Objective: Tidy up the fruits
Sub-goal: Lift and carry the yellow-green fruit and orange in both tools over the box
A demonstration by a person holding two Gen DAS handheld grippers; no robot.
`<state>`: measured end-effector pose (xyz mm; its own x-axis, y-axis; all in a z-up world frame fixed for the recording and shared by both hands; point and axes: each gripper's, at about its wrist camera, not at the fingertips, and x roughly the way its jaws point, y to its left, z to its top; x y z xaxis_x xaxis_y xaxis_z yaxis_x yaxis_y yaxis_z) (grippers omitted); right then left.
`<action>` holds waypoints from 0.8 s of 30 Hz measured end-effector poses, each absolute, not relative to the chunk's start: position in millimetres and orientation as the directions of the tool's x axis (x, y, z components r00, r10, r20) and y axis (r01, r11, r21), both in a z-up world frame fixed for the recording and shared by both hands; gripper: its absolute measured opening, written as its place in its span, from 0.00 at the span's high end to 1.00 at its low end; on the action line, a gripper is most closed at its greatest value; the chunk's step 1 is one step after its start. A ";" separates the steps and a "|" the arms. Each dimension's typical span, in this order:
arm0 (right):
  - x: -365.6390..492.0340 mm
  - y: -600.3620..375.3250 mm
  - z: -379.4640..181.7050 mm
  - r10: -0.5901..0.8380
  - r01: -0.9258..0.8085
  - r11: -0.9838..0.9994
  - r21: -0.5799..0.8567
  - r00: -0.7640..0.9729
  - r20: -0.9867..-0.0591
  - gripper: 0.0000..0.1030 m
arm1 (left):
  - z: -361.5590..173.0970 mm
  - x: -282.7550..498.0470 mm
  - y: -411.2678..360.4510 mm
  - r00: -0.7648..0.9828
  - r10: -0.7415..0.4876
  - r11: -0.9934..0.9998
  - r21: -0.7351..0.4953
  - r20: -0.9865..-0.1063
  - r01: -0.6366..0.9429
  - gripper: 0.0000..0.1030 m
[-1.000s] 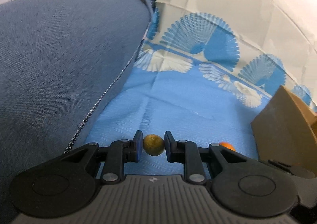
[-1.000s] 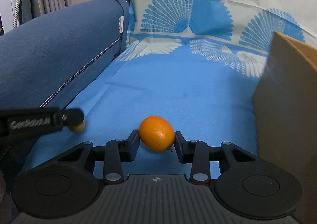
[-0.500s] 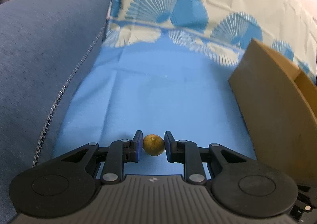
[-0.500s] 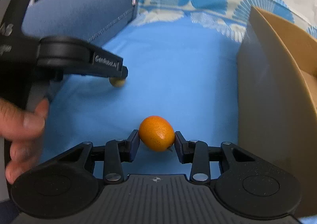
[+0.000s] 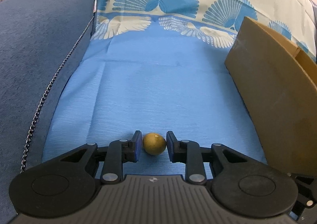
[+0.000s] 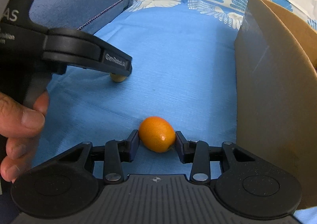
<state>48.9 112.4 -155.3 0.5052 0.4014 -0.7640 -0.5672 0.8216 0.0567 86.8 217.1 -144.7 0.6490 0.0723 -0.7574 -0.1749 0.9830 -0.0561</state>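
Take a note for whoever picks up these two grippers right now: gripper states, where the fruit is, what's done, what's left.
Left gripper: jaws have just been opening. The yellow-green fruit sits between the pads with slim gaps, resting on the blue cloth.
Right gripper: pads appear to touch both sides of the orange fruit, low over the cloth.
Cardboard box: stands to the right; its inside is hidden.
Done: no fruit visibly boxed.
Left: probably both fruits still go into the box.
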 end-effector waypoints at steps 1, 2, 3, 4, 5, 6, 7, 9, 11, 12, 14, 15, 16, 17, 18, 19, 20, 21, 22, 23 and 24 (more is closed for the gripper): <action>48.9 113.1 -155.4 0.402 -0.570 0.820 0.054 0.506 -0.763 0.58 | -145.9 87.8 215.6 0.648 0.073 0.984 -0.052 -0.758 -0.172 0.70; 50.0 113.5 -155.5 0.402 -0.572 0.819 0.051 0.507 -0.762 0.58 | -147.1 88.7 214.5 0.648 0.073 0.985 -0.048 -0.758 -0.167 0.70; 48.0 113.0 -155.6 0.402 -0.574 0.818 0.048 0.509 -0.761 0.58 | -148.2 89.4 213.7 0.649 0.072 0.986 -0.045 -0.758 -0.162 0.71; 48.1 113.6 -155.8 0.402 -0.575 0.817 0.045 0.510 -0.761 0.58 | -148.7 89.6 212.8 0.651 0.076 0.986 -0.040 -0.755 -0.160 0.72; 47.1 113.9 -155.7 0.401 -0.578 0.815 0.040 0.513 -0.759 0.58 | -148.6 89.9 212.2 0.655 0.081 0.987 -0.034 -0.751 -0.160 0.72; 47.2 114.7 -155.6 0.400 -0.582 0.813 0.033 0.516 -0.758 0.59 | -148.5 90.1 211.8 0.657 0.085 0.986 -0.030 -0.749 -0.162 0.72; 46.9 115.3 -155.6 0.398 -0.584 0.811 0.026 0.519 -0.756 0.59 | -148.3 90.0 212.1 0.658 0.086 0.986 -0.031 -0.748 -0.164 0.72; 44.4 115.1 -154.9 0.398 -0.586 0.810 0.021 0.524 -0.753 0.60 | -146.9 88.5 214.0 0.664 0.089 0.984 -0.039 -0.743 -0.175 0.72; 43.8 114.0 -153.6 0.400 -0.584 0.812 0.023 0.527 -0.750 0.60 | -143.8 86.2 216.4 0.674 0.089 0.982 -0.050 -0.734 -0.184 0.72; 43.7 113.3 -153.0 0.400 -0.581 0.814 0.023 0.531 -0.747 0.60 | -141.1 84.8 217.8 0.682 0.087 0.980 -0.059 -0.727 -0.188 0.72; 42.2 111.8 -150.1 0.402 -0.573 0.819 0.023 0.545 -0.735 0.60 | -136.0 81.5 219.1 0.697 0.086 0.979 -0.070 -0.712 -0.192 0.72; 41.1 110.4 -148.0 0.405 -0.570 0.821 0.024 0.554 -0.727 0.60 | -133.1 79.4 219.2 0.707 0.085 0.978 -0.076 -0.702 -0.193 0.72; 40.2 108.8 -145.8 0.411 -0.567 0.823 0.027 0.562 -0.718 0.60 | -129.7 76.8 219.4 0.719 0.084 0.978 -0.083 -0.690 -0.193 0.72; 38.9 106.9 -142.5 0.419 -0.566 0.824 0.030 0.572 -0.706 0.60 | -126.5 74.7 219.7 0.729 0.084 0.977 -0.088 -0.679 -0.194 0.72; 37.8 104.8 -139.6 0.424 -0.565 0.825 0.030 0.582 -0.694 0.60 | -122.8 71.9 219.8 0.740 0.085 0.976 -0.093 -0.667 -0.196 0.72; 35.8 102.7 -136.4 0.428 -0.562 0.827 0.030 0.594 -0.681 0.60 | -118.7 68.8 220.2 0.752 0.085 0.975 -0.102 -0.654 -0.199 0.72; 33.2 99.2 -132.7 0.432 -0.557 0.830 0.031 0.607 -0.667 0.60 | -114.9 65.5 220.9 0.762 0.083 0.973 -0.112 -0.642 -0.201 0.72; 31.8 96.1 -129.4 0.435 -0.552 0.833 0.034 0.617 -0.656 0.60 | -110.7 61.7 221.6 0.773 0.081 0.970 -0.127 -0.630 -0.205 0.72; 29.9 93.0 -126.0 0.438 -0.547 0.836 0.036 0.627 -0.644 0.60 | -107.4 58.5 222.0 0.780 0.079 0.968 -0.138 -0.620 -0.208 0.72; 27.4 88.4 -121.7 0.440 -0.541 0.840 0.038 0.640 -0.630 0.60 | -103.5 54.3 222.2 0.789 0.075 0.966 -0.153 -0.610 -0.210 0.72; 25.2 84.8 -118.0 0.442 -0.535 0.844 0.039 0.651 -0.617 0.60 | -100.5 51.2 221.9 0.795 0.072 0.964 -0.164 -0.602 -0.211 0.72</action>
<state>25.2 84.8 -118.0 0.6508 0.4419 -0.6174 -0.5355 0.8436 0.0394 51.2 221.9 -100.5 0.7949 0.0718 -0.6024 -0.2112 0.9636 -0.1639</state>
